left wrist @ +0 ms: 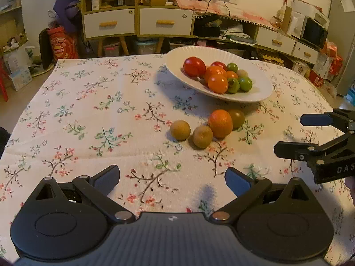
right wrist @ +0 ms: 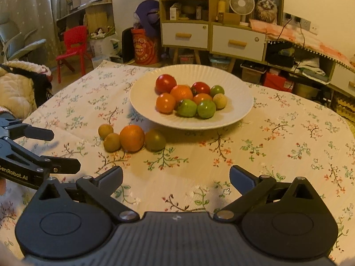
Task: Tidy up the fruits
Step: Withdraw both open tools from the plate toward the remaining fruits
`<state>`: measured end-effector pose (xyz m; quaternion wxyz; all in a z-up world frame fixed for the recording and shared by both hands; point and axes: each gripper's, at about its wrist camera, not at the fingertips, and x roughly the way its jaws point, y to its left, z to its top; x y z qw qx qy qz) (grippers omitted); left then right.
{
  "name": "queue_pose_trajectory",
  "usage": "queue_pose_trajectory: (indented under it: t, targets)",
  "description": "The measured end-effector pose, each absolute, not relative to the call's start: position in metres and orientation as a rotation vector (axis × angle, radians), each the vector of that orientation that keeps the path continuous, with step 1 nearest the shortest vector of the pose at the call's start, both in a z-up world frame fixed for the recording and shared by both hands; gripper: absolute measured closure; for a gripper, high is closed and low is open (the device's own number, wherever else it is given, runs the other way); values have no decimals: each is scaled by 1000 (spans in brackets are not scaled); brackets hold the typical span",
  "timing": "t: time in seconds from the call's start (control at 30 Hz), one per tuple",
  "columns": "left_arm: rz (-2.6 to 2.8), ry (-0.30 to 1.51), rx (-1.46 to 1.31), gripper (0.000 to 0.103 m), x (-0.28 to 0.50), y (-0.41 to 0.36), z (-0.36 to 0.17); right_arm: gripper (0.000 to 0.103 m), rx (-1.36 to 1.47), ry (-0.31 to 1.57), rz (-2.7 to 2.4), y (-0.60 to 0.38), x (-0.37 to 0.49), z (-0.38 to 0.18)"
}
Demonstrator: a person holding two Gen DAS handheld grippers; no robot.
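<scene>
Both grippers hang over the floral tablecloth [left wrist: 88,115] at the near side of the table, angled down toward the fruit. Left gripper [left wrist: 172,178] jaws spread wide, nothing between them, just cloth below. Right gripper [right wrist: 176,178] the same: jaws wide apart, empty, also seen from the left wrist view poking in from the right edge. White plate [right wrist: 235,93] sits toward the far side of the table, holding a pile of fruit: a red tomato [right wrist: 165,83] at the back left, a second red one behind, orange ones in the middle, green ones [right wrist: 206,109] at the front right, one pale brownish round fruit at the right of the pile. Four loose fruits lie on the cloth just in front of the plate, in a short row, touching or nearly so: two small brown fruits [right wrist: 112,142] on the left, an orange [right wrist: 132,137] next, then a dark green-brown tomato [right wrist: 155,140] closest to the plate's rim. Both grippers well short of the row, touching none of it. Cluttered shelving and drawers [right wrist: 185,35] behind the table, a red chair [right wrist: 73,44] off to the left.
</scene>
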<state>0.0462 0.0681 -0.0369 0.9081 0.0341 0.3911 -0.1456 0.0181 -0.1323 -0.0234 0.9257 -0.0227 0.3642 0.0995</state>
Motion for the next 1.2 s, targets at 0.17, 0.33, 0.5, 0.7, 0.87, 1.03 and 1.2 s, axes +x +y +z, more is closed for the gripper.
queue_pose_trajectory:
  t: [0.17,0.33,0.5,0.7,0.87,1.03,1.2]
  targets:
    - [-317,788,98,5,46,62,-47,1,-56,763,205,-130,19,-28]
    - [-309,755,115,5,54,56,-53,1,-65,773,200,-129,21,-34]
    - [-277,727,124,7,65,58,-60,1,-78,750,195,-130,21,-37]
    - [-259,702,121,17,73,62,-57,3,-108,737,183,-129,31,-47]
    - [-288,701,124,30,82,60,-53,12,-121,724,194,-123,41,-50]
    - [-348,693,143,39,88,57,-54,24,-143,700,257,-115,47,-49]
    - [-413,685,162,48,92,57,-53,37,-135,687,299,-117,52,-47]
